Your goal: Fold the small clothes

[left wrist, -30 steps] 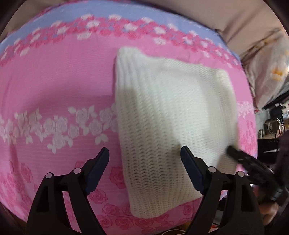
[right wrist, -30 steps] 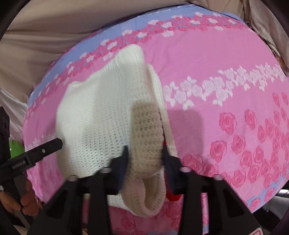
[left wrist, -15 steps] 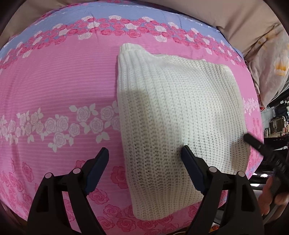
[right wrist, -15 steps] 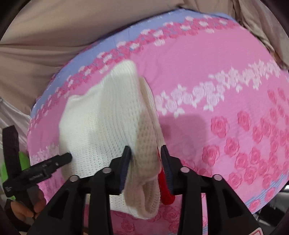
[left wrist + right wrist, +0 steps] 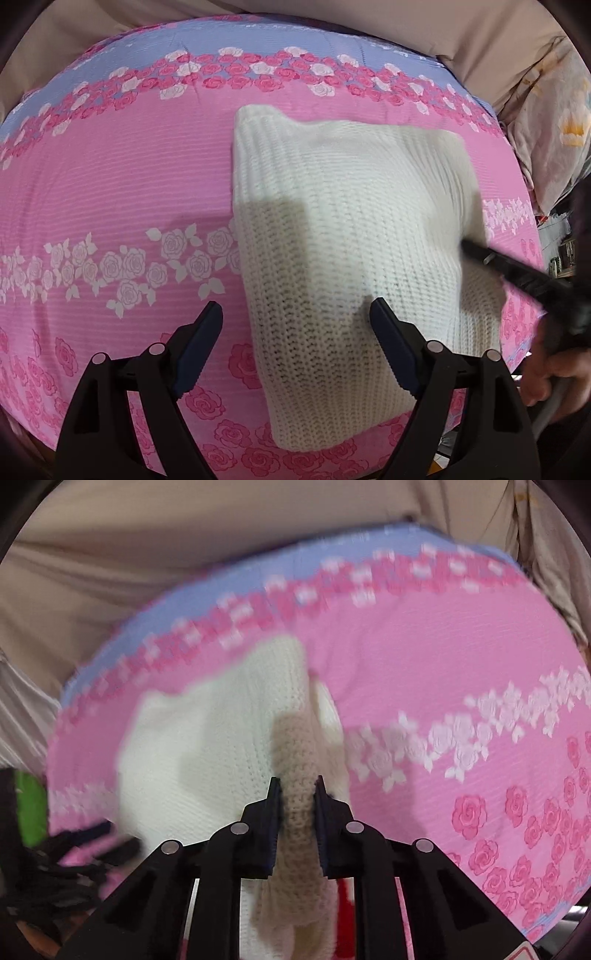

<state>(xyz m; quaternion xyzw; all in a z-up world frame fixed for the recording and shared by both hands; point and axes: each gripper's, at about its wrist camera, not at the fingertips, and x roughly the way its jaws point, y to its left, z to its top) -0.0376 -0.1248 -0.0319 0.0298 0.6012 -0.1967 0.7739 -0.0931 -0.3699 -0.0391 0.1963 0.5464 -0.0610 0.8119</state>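
Observation:
A folded white knitted garment [image 5: 351,236] lies on a pink rose-patterned sheet [image 5: 110,177]. My left gripper [image 5: 295,328] is open, its jaws wide apart above the garment's near left part and touching nothing. In the right wrist view my right gripper [image 5: 297,794] is shut on a thick fold of the white knitted garment [image 5: 207,746] at its near edge, and the held fold hangs down between the fingers. The other gripper's black finger [image 5: 517,269] shows at the garment's right edge in the left wrist view. The right wrist view is blurred.
The sheet has a blue band with roses [image 5: 258,48] along its far side. Beige fabric [image 5: 184,554] lies beyond it. A pale printed pillow or bag [image 5: 554,122] sits at the far right. Something red [image 5: 345,915] shows under the held fold. A green object [image 5: 31,805] is at the left.
The right gripper has tightened on the garment fold and moved, blurring its view. The left gripper stays open above the garment. The black finger at the right edge has shifted up over the garment's edge.

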